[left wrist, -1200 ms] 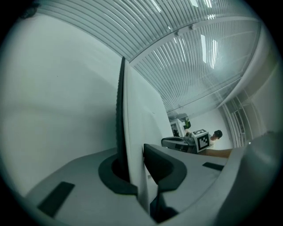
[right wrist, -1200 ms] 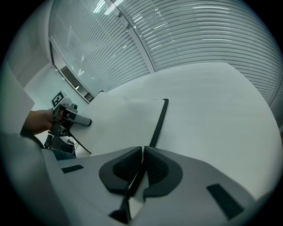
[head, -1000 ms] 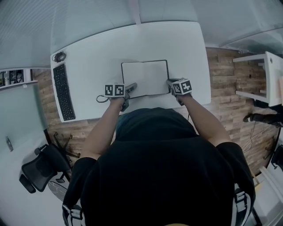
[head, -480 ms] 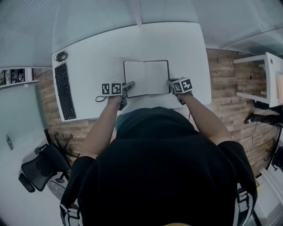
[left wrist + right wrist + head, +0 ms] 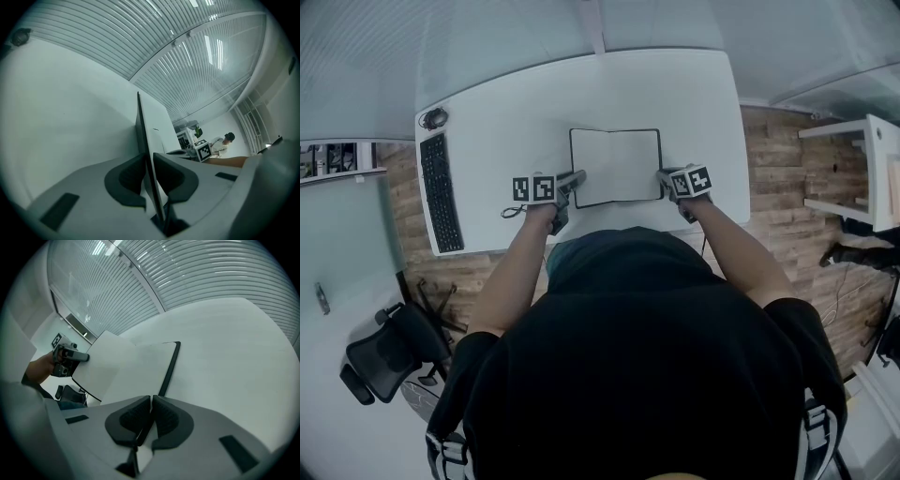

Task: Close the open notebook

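An open notebook (image 5: 617,167) with blank pages and a black cover lies on the white desk (image 5: 506,122). My left gripper (image 5: 578,176) is shut on its left cover, which stands raised off the desk. In the left gripper view that cover (image 5: 142,131) runs edge-on between the pads of the left gripper (image 5: 149,174). My right gripper (image 5: 661,176) is shut on the right cover's near edge and holds it down. In the right gripper view the black cover edge (image 5: 169,365) leads into the shut right gripper (image 5: 151,414), with the pages (image 5: 124,369) spread to the left.
A black keyboard (image 5: 441,192) lies along the desk's left side, with a small dark device (image 5: 434,118) at its far end. A cable (image 5: 512,211) trails near my left hand. A white shelf (image 5: 862,159) stands at the right, an office chair (image 5: 384,361) lower left.
The left gripper has risen and moved slightly right with the left cover, whose outer edge has swung inward. The right gripper has kept still.
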`<state>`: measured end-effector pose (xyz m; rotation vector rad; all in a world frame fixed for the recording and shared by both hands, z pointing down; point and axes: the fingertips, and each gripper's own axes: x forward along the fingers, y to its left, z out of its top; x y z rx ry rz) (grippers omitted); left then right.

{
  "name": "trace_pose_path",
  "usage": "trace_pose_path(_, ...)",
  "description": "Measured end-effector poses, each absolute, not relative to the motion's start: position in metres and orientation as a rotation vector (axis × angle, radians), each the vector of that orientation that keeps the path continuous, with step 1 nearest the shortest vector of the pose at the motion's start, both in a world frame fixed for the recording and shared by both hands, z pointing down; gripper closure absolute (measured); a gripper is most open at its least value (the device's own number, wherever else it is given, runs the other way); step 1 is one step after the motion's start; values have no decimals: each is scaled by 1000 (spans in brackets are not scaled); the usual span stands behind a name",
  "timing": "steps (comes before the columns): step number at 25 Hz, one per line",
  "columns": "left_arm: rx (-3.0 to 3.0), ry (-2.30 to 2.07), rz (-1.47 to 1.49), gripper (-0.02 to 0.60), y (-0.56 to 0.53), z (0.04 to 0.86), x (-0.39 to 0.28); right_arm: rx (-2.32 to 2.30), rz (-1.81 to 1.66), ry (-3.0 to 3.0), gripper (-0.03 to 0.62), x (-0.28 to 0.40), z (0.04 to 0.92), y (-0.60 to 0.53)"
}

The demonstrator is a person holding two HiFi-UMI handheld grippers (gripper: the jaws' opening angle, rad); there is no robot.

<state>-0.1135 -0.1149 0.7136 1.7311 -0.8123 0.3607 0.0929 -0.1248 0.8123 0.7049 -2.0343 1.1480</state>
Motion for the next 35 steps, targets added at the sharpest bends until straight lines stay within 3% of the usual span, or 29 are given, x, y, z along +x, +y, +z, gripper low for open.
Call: trace_pose_path(35, 1746, -655, 256, 440, -122, 686, -25, 749, 1212, -2097, 546, 94, 810, -124)
